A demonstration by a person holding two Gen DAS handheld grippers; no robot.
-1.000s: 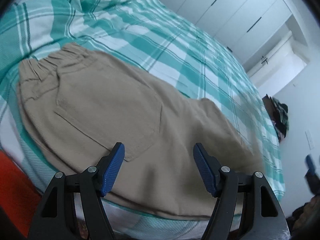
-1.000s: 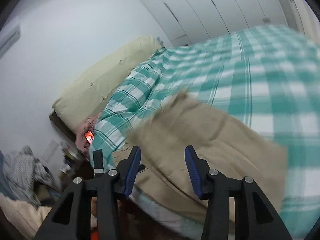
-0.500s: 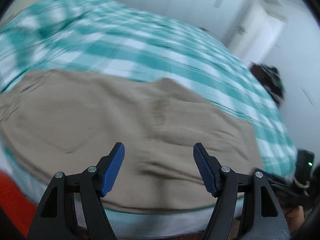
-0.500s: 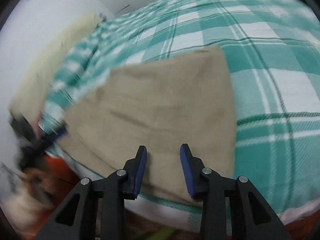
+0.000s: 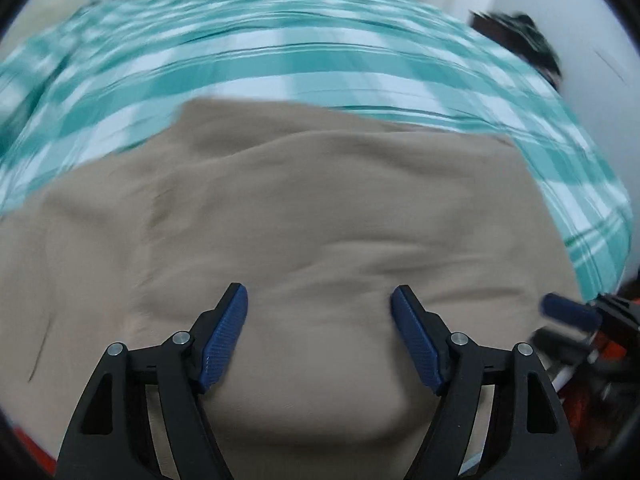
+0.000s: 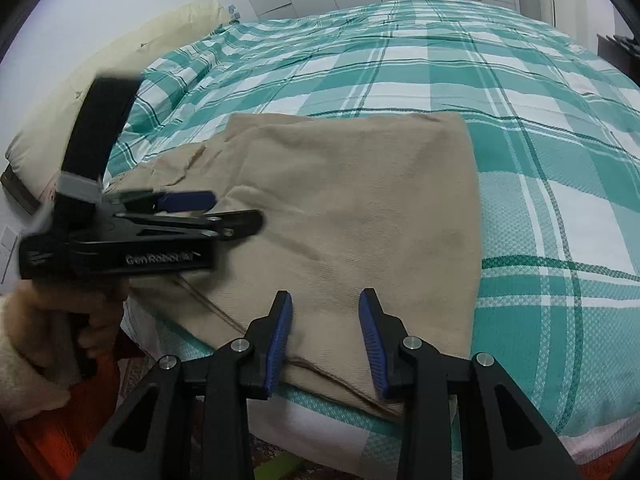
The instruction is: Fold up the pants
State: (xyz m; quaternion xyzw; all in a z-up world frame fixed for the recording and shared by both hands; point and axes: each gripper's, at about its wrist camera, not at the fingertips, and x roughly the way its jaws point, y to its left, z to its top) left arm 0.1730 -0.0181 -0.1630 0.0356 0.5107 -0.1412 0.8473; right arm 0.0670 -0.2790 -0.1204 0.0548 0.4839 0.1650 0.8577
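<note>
pants point(image 6: 352, 216) folded flat on bed point(image 6: 540, 152), long axis left-right | my right gripper point(image 6: 325, 334) at their near right edge, part-open, empty, nearer | my left gripper point(image 5: 319, 336) over their middle, opening, empty

Matt tan twill cloth pants point(image 6: 360, 208); woven checked cotton bedspread point(image 6: 540, 160); matt black plastic hand-held gripper point(image 6: 325, 340), ribbed blue pads point(image 6: 278, 340).

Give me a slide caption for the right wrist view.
Right gripper poised over folded tan pants on a plaid bedspread, left gripper alongside.
</note>
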